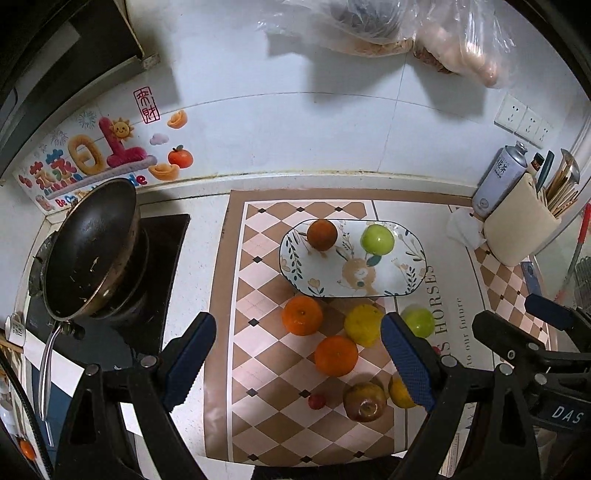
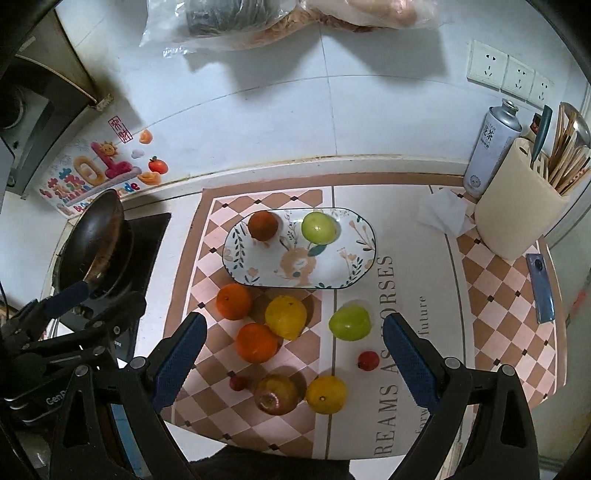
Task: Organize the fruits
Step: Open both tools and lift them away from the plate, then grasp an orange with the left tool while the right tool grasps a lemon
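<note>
My two wrist cameras look steeply down from well above the tabletop, facing its back wall edge. Both share the oval floral ceramic plate (image 1: 291, 266) (image 2: 236, 258); the left view sits further left.

Kitchen counter, non-fruit items. Left: a dark frying pan (image 1: 92, 251) tilted on a black stove (image 1: 162, 236), below colourful wall stickers (image 1: 92, 155). Centre: a checkered mat (image 2: 509, 280). Right: a white spray can (image 2: 491, 147) just beside a cream utensil holder (image 2: 517, 214), under wall sockets (image 2: 509, 74). Top: hanging plastic bags (image 1: 388, 26).
</note>
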